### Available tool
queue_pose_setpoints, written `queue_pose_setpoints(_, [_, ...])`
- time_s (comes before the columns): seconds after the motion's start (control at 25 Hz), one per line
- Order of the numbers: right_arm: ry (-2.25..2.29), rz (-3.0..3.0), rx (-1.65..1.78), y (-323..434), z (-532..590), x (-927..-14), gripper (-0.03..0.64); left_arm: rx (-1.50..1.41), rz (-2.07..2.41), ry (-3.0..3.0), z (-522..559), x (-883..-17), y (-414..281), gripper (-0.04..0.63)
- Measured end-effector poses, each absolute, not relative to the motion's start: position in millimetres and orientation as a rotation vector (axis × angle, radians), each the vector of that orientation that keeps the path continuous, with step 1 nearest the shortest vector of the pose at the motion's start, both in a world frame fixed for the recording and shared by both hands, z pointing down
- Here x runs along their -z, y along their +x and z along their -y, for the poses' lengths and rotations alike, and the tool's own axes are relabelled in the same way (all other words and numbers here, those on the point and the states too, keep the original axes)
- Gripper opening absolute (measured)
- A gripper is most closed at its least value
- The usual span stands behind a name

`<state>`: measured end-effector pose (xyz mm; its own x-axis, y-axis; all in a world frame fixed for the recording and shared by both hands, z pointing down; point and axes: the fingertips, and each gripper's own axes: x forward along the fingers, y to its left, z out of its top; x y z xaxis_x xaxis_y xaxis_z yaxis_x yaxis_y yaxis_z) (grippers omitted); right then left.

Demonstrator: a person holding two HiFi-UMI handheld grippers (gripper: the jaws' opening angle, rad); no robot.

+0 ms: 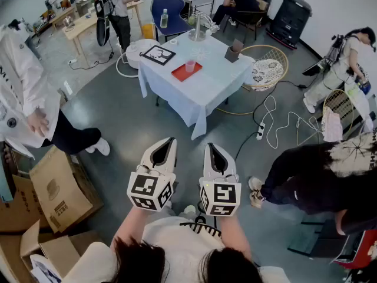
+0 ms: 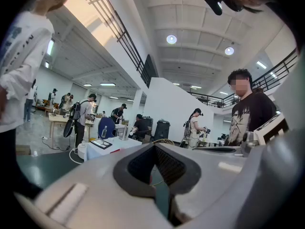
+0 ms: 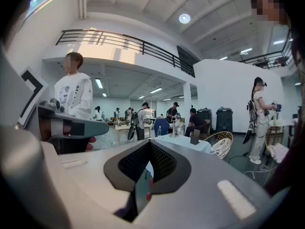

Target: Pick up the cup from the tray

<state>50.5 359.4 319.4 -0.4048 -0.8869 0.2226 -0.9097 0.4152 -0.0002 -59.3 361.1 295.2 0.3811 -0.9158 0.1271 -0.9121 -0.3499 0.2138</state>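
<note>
A translucent pink cup (image 1: pixel 190 66) stands on a red tray (image 1: pixel 181 73) on a table with a white cloth (image 1: pixel 206 90), far ahead of me across the grey floor. Both grippers are held side by side close to my chest, well short of the table. The left gripper (image 1: pixel 171 140) has its jaws together with nothing between them. My right gripper (image 1: pixel 209 146) is also shut and empty. In the left gripper view, the left gripper (image 2: pixel 155 145) points towards the distant table (image 2: pixel 112 144). In the right gripper view, the right gripper (image 3: pixel 149 141) points at the same table (image 3: pixel 186 144).
A person in white (image 1: pixel 23 93) stands at the left beside cardboard boxes (image 1: pixel 53 193). Another person (image 1: pixel 318 175) crouches at the right. A wicker chair (image 1: pixel 265 66) and loose cables (image 1: pixel 283 125) lie right of the table. A framed picture (image 1: pixel 159 55) sits on the cloth.
</note>
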Motion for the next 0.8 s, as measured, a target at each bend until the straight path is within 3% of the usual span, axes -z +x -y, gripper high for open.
queue_pose_setpoints(0.8, [1.559,2.523,-0.216,54.5,-337.3,-320.9,0.025,0.036,1.679,2.35,-347.7,-299.7,-51.7,0.0])
